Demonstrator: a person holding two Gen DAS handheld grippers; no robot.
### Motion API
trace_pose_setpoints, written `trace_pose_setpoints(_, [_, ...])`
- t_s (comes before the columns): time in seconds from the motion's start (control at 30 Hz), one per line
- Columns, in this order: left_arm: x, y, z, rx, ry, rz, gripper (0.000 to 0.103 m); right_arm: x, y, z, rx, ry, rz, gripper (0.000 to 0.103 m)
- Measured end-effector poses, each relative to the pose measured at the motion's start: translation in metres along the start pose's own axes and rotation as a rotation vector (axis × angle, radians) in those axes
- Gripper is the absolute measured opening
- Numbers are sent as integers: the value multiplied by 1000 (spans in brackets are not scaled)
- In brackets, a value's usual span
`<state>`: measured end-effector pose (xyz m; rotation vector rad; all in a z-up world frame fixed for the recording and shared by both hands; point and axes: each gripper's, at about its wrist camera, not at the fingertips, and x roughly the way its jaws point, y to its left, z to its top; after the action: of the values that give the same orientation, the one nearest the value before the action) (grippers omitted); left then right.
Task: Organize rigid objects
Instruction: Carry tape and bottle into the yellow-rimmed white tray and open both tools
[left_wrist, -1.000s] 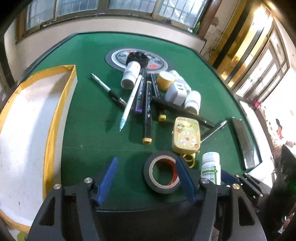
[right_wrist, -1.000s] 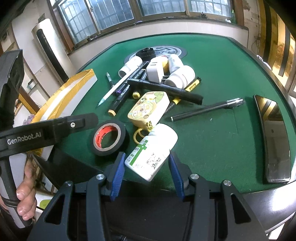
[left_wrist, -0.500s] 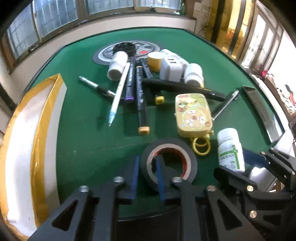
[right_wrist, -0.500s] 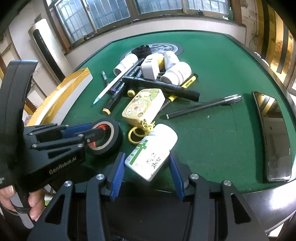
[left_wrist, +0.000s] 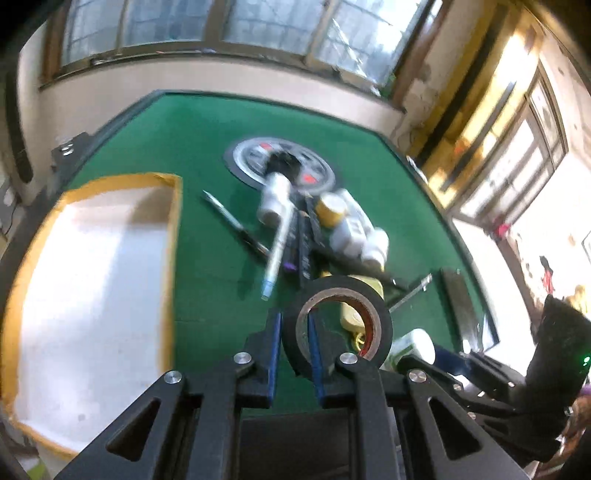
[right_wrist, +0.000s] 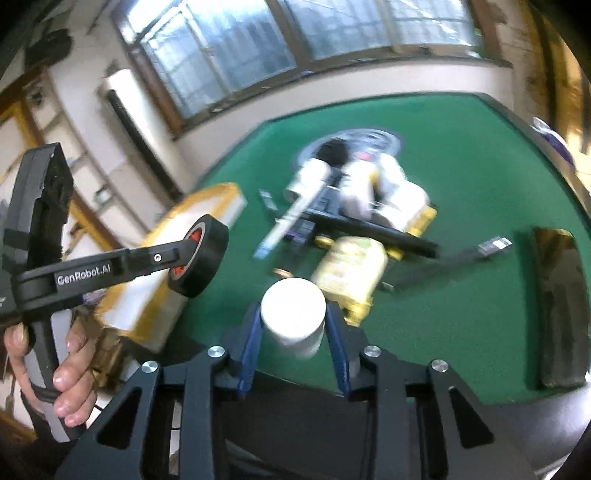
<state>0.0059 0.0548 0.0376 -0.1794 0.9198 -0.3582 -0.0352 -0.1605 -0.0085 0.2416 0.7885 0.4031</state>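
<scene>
My left gripper (left_wrist: 294, 341) has its jaws pinched on the black tape roll's (left_wrist: 343, 325) wall, off the bench (left_wrist: 207, 258). My right gripper (right_wrist: 293, 343) clamps the white bottle (right_wrist: 293, 319).

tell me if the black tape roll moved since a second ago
Yes. The black tape roll is off the green table, up in the left claw, now over the yellow-edged box in the right wrist view.

Matt green felt covers the table (left_wrist: 207, 147) (the tape roll (left_wrist: 334, 325) looks glossy black plastic).
</scene>
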Motion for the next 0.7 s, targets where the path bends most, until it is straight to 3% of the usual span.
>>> trace_pose_setpoints(0.13, [-2, 21, 3, -41, 2, 51, 14, 22, 11, 8, -38, 25, -68, 33])
trace_pose_setpoints(0.33, [0, 36, -6, -82, 16, 56, 14, 35, -8, 3, 10, 65, -54, 33])
trace_pose_setpoints(0.7, [-3, 49, -5, -113, 16, 30, 14, 34, 2, 4, -15, 49, -22, 33])
